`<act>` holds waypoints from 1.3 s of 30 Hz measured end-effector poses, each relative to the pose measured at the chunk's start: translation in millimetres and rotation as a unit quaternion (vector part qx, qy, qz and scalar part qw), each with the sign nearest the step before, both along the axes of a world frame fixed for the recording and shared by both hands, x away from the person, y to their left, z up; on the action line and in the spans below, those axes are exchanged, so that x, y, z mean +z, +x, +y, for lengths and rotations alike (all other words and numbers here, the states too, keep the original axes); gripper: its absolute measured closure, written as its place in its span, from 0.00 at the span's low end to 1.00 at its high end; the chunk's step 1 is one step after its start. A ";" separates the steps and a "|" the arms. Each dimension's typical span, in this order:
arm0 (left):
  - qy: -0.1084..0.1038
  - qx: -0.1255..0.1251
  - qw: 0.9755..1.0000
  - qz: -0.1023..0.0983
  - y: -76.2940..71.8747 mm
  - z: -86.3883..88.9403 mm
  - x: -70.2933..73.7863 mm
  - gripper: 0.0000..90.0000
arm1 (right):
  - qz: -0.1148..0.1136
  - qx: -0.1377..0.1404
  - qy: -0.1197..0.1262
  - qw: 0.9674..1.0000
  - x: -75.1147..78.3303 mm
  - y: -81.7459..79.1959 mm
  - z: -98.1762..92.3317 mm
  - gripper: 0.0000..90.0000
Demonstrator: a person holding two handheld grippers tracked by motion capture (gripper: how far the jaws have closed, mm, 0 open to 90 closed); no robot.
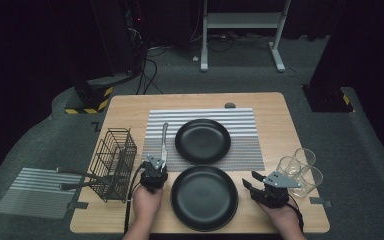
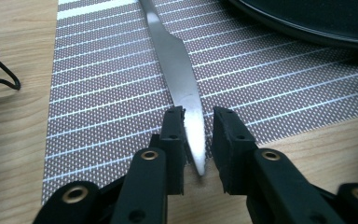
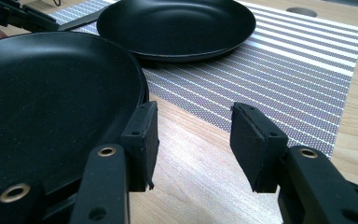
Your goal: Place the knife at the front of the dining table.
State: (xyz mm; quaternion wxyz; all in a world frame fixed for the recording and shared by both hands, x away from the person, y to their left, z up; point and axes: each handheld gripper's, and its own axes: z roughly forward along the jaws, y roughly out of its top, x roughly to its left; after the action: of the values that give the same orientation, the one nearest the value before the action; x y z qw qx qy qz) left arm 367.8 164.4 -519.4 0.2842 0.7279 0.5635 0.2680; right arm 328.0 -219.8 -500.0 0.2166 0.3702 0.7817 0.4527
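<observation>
In the left gripper view, the left gripper (image 2: 199, 140) has its fingers (image 2: 175, 140) set on either side of the tip of a table knife (image 2: 179, 79). The left-hand finger sits against the blade's edge, while a narrow gap separates the blade from the right-hand one, so the blade is framed but not yet clamped from both sides. The knife lies flat, its tip at the near edge of the striped placemat (image 2: 102, 98) where the mat meets the wooden tabletop (image 2: 14, 140), and its blade and handle run away from the fingers, along the left part of the mat. The right gripper (image 3: 193, 140) holds nothing; its fingers stand about half open over bare wood, the left one just beside the rim of the near black plate (image 3: 51, 102). Beyond it, the far black plate (image 3: 177, 28) rests on the mat. In the high view, a wire basket (image 1: 114, 162) stands left of the knife and three glasses (image 1: 300, 167) cluster by the right edge.
</observation>
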 end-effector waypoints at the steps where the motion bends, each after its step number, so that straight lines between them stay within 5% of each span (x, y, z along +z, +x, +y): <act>1: 0.008 -0.005 1.000 0.000 0.5 1.3 0.5 0.85 | 0.001 -0.002 0.003 1.000 0.0 -0.1 0.3 0.57; 3: -0.021 0.015 1.000 -0.013 1.6 -1.6 -2.8 0.86 | 0.002 -0.004 0.005 1.000 0.1 -0.2 0.6 0.57; 5: 0.002 -0.006 1.000 0.002 1.9 3.0 0.7 0.86 | 0.003 -0.005 0.007 1.000 0.1 -0.3 0.9 0.57; 10: 0.004 -0.003 1.000 0.007 4.1 4.3 1.9 0.86 | 0.002 -0.005 0.006 1.000 -0.4 0.1 1.3 0.57; 11: -0.022 0.014 1.000 -0.008 5.4 0.4 -1.0 0.87 | 0.003 -0.004 0.006 1.000 -0.4 -0.1 1.5 0.57; 17: 0.006 -0.002 1.000 0.002 12.1 0.9 3.6 0.88 | 0.009 -0.007 0.009 1.000 -0.8 -0.7 2.4 0.57; 18: -0.005 0.005 1.000 -0.012 13.9 -1.0 1.2 0.88 | 0.009 -0.007 0.009 1.000 -0.8 -0.7 2.4 0.57; 20: 0.002 -0.003 1.000 -0.002 14.2 0.9 3.9 0.89 | 0.008 -0.007 0.009 1.000 -0.8 -0.6 2.2 0.57; 23: -0.007 0.005 1.000 -0.014 14.0 0.6 2.1 0.95 | 0.004 -0.006 0.007 1.000 -1.0 -0.1 1.5 0.57; 24: 0.001 -0.001 1.000 -0.002 13.3 2.3 3.8 0.96 | 0.005 -0.005 0.007 1.000 -1.1 -0.1 1.7 0.57; 26: -0.014 0.007 1.000 -0.015 14.1 2.1 1.2 0.96 | 0.004 -0.003 0.005 1.000 -1.4 0.3 1.8 0.57; 29: -0.005 0.001 1.000 -0.002 12.9 6.2 3.2 0.96 | 0.007 -0.004 0.006 1.000 -1.7 -0.1 2.8 0.57; 32: -0.025 0.011 1.000 -0.016 13.3 6.4 0.7 0.96 | 0.006 -0.003 0.005 1.000 -1.9 0.1 2.7 0.57; 34: -0.012 -0.002 1.000 -0.001 12.4 10.6 3.1 0.96 | 0.005 -0.003 0.005 1.000 -2.5 0.6 2.7 0.57; 37: -0.019 0.001 1.000 -0.003 11.9 11.4 2.5 0.97 | 0.013 -0.005 0.008 1.000 -2.9 -0.5 4.0 0.57; 38: -0.038 0.014 0.999 -0.016 12.4 8.6 0.0 0.97 | 0.008 0.001 -0.002 1.000 -3.1 0.1 2.8 0.57; 39: -0.017 -0.002 1.000 -0.002 11.6 13.1 2.4 0.97 | 0.010 0.001 -0.001 1.000 -3.4 0.0 3.0 0.57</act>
State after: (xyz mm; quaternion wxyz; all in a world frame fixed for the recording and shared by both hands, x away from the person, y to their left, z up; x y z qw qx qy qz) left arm 379.5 177.5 -517.0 0.2983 0.7238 0.5655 0.2597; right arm 328.0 -216.8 -503.3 0.2086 0.3735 0.7847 0.4485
